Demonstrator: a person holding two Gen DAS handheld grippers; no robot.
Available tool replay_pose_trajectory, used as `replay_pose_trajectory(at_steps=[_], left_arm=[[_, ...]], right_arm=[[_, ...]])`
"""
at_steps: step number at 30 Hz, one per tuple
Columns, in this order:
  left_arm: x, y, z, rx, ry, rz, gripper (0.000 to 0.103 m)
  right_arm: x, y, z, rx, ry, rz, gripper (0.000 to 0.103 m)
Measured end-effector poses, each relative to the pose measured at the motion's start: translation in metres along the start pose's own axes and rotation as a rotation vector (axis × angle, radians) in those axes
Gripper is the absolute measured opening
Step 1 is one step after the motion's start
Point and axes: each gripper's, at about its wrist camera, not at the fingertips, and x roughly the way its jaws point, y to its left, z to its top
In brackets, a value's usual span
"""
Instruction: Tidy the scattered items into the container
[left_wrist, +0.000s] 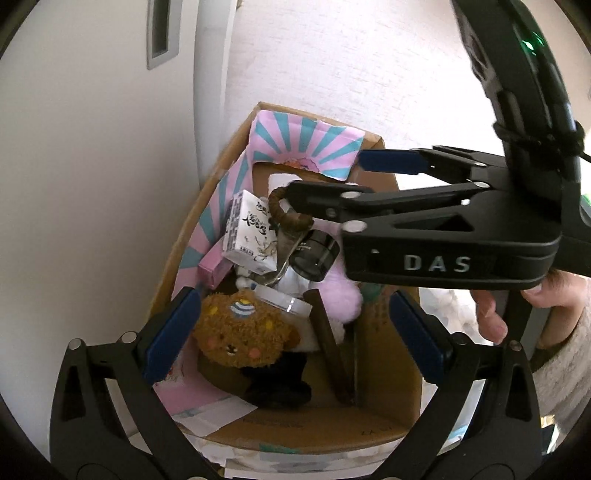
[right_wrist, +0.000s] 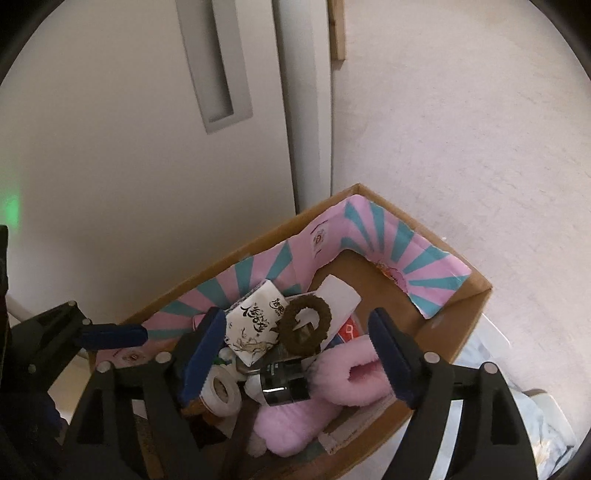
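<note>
Box of brown card sits on the floor against a pale door, below both grippers, already full. The left gripper hangs over its near end, fingers wide apart with nothing between the pads. Under and between them lies a brown plush bear, face up, with a clear jar just beyond it and a dark stick leaning toward the right finger. Past the fingertips lie a black lens, a white carton with black script, and a pink box on the left-finger side. The right gripper reaches in from the side, fingers also apart and gripping nothing. Between them are the lens and a brown ring; a roll of tape lies by its left finger, a pink slipper by its right. Beyond, a pink-and-teal striped paper lines the far walls.
</note>
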Motion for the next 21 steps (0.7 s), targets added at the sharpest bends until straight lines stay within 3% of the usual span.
replay_pose_trajectory(at_steps=[8, 14, 21], left_arm=[[-0.008, -0.011, 0.007, 0.051, -0.022, 0.049, 0.101], [-0.016, -0.022, 0.009, 0.072, -0.032, 0.059, 0.101], [-0.023, -0.037, 0.015, 0.102, -0.035, 0.065, 0.102]], right_arm=[[-0.018, -0.010, -0.009, 0.032, -0.012, -0.040, 0.076], [-0.038, -0.026, -0.016, 0.133, -0.023, -0.050, 0.076], [-0.059, -0.029, -0.023, 0.208, -0.045, -0.146, 0.076]])
